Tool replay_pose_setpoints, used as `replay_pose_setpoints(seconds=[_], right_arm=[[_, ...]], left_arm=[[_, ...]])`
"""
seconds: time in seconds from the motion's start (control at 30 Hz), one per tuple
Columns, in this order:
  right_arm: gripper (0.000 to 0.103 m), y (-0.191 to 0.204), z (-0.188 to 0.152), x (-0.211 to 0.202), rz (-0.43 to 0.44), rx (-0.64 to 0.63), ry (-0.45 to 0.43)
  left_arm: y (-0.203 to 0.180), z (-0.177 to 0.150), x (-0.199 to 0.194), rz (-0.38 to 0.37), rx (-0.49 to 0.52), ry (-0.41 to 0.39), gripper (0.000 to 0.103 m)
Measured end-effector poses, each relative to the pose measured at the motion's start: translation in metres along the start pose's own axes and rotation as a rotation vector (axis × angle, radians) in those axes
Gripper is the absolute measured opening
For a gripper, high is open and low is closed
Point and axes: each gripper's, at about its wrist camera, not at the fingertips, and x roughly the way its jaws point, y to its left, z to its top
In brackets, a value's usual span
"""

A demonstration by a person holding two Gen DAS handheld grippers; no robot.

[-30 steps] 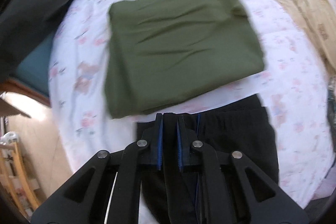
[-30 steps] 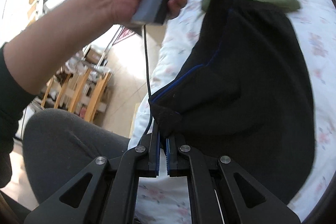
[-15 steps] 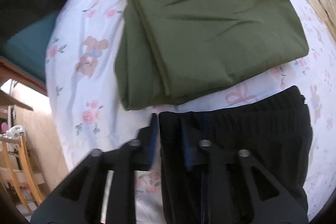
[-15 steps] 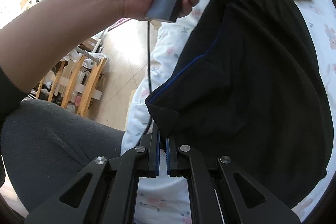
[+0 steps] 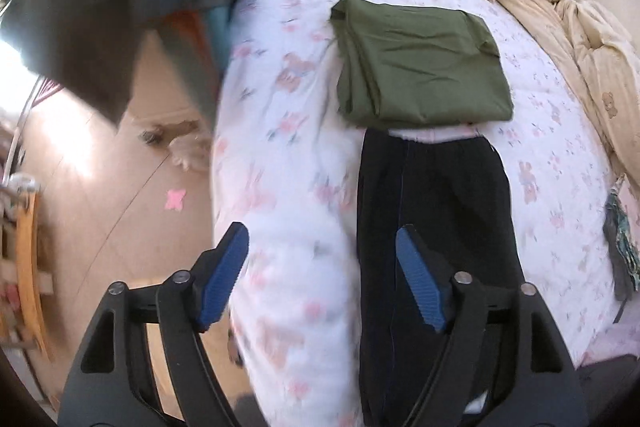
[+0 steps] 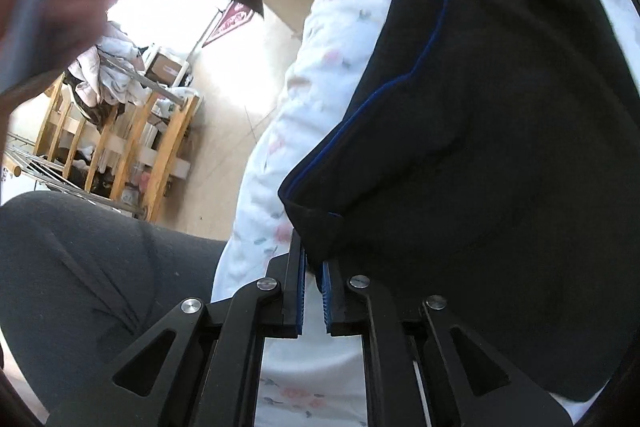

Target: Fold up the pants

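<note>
Two tools: left tool (image 5: 322,277) gapes empty beside black pants (image 5: 432,203); right tool (image 6: 313,301) pinches their corner.

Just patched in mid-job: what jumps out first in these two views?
The black pants lie lengthwise down the floral bedsheet, their top edge meeting a folded olive-green garment. The left tongs hang wide open over the sheet beside them. The right tongs are pinched on a corner of the pants.
</note>
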Motion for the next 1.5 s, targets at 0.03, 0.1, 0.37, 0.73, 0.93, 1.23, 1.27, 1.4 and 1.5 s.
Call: replay_pose_setpoints(seconds=[0.03, 0.1, 0.37, 0.73, 0.93, 1.23, 1.27, 1.4, 1.5], right_arm=[[0.022, 0.003, -0.004, 0.002, 0.014, 0.01, -0.002], [0.039, 0.011, -0.014, 0.003, 0.106, 0.0, 0.021], [0.058, 0.014, -0.055, -0.061, 0.135, -0.071, -0.019], [0.079, -0.177, -0.049, -0.183, -0.083, 0.463, -0.25], [0.08, -0.219, -0.048, -0.12, 0.02, 0.57, -0.095], [0.062, -0.19, -0.039, -0.101, -0.002, 0.4, -0.049], [0.052, -0.186, -0.039, -0.1, -0.032, 0.374, -0.044], [0.011, -0.184, -0.038, -0.104, 0.03, 0.422, -0.054], [0.009, -0.179, -0.035, -0.125, 0.062, 0.427, -0.103]], left_arm=[[0.002, -0.011, -0.006, -0.013, -0.013, -0.001, 0.079], [0.003, -0.033, -0.012, -0.056, -0.027, 0.014, 0.08], [0.003, -0.076, 0.002, -0.082, -0.166, 0.139, 0.079], [-0.012, -0.113, 0.049, 0.014, -0.228, 0.278, 0.08], [-0.012, -0.137, 0.049, 0.009, -0.296, 0.28, 0.08], [-0.026, -0.144, 0.03, 0.013, -0.312, 0.216, 0.08], [-0.028, -0.143, 0.029, 0.012, -0.308, 0.208, 0.08], [-0.025, -0.14, 0.031, 0.001, -0.311, 0.192, 0.08], [-0.019, -0.143, 0.037, -0.055, -0.337, 0.208, 0.08]])
